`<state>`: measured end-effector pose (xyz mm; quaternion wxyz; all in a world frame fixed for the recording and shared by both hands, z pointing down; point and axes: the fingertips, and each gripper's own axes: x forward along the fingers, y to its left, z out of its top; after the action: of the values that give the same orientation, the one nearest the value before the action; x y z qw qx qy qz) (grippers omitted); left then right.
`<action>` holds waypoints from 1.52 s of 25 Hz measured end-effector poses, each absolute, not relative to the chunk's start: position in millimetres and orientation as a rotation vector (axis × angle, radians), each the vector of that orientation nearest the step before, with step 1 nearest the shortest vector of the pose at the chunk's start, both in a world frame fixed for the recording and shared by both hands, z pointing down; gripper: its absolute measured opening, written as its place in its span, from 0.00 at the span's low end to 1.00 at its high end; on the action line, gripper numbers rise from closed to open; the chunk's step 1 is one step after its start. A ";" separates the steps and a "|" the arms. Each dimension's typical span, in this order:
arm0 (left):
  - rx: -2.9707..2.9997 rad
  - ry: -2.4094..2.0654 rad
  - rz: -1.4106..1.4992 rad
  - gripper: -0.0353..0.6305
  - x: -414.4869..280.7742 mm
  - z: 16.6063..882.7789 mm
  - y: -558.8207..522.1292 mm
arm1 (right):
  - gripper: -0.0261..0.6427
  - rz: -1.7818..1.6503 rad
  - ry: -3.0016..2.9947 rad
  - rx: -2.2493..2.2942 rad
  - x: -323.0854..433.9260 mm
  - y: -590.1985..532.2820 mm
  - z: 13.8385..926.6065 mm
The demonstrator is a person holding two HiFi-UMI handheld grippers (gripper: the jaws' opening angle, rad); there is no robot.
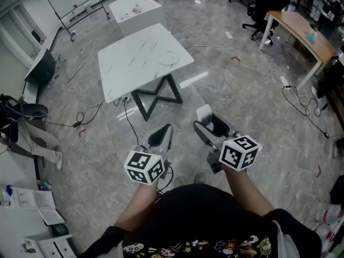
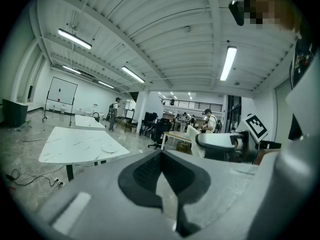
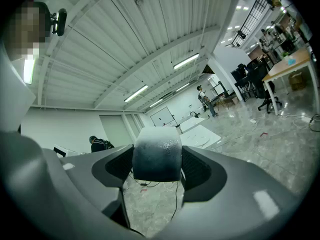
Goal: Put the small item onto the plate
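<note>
Right tool [image 1: 209, 125] is pinched on the small pale block [image 3: 156, 154]; left tool [image 2: 160, 176] is pressed together, empty. Plate [image 1: 168, 58] is located well ahead, slightly leftward, on the worktop [image 1: 129, 69].

no readable text, labels or numbers

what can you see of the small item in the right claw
The small item is a pale, rounded-edged block with a grainy, foam-like surface. It sits upright, clamped between the dark pads of the right claw, its top poking above them, held in the air over the floor.
</note>
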<state>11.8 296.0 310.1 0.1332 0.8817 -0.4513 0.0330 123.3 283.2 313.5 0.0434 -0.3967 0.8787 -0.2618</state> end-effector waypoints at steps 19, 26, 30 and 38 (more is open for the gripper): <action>2.534 -1.320 0.114 0.05 55.3 328.4 253.3 | 0.53 -0.813 2.733 -1.189 156.7 237.0 336.0; 2.497 -1.326 0.102 0.05 44.2 340.2 234.3 | 0.53 -0.869 2.756 -1.172 142.4 214.4 350.4; 2.473 -1.313 0.085 0.05 28.3 348.8 210.0 | 0.53 -0.884 2.769 -1.186 126.5 193.9 354.1; 2.485 -1.272 0.083 0.05 -3.6 347.6 142.6 | 0.53 -0.897 2.754 -1.247 100.9 136.1 355.7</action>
<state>-3.6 142.6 347.6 0.1734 0.8764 -0.4484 0.0291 100.9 136.1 355.7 -0.0061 -0.3954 0.8733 -0.2845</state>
